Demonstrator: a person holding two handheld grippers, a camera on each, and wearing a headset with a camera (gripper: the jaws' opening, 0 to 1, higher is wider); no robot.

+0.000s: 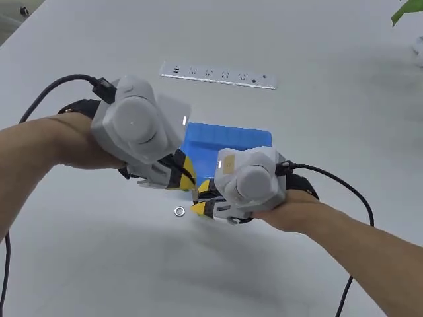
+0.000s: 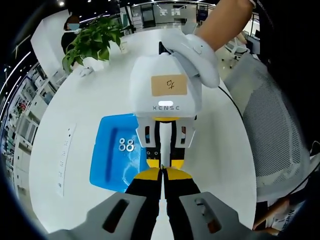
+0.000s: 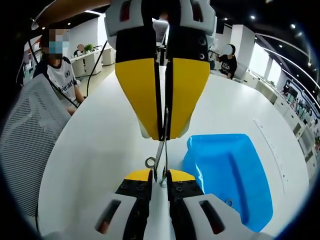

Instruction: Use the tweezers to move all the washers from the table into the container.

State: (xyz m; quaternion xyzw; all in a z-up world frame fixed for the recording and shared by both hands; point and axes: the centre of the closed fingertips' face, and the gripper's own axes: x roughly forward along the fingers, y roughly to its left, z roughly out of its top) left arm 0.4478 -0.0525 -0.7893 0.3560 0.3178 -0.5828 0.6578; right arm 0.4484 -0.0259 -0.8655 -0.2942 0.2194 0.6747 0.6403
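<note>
1. Tweezers [image 3: 162, 145] sit pinched between left gripper [image 2: 161, 174] and right gripper [image 3: 159, 176], jaws pressed together nose to nose, apparently for steadier aim.
2. Washer [image 1: 179, 211] lies on table [image 1: 297, 53] near container [image 1: 228, 139]; other washers [image 2: 126, 145] rest inside.

The brand word "XENSE" stands in grey letters on the white plastic housing [image 2: 166, 107] of the right gripper [image 2: 162, 163], as seen in the left gripper view. Above it, a tan paper sticker [image 2: 169, 85] carries a handwritten mark that cannot be read with certainty.
</note>
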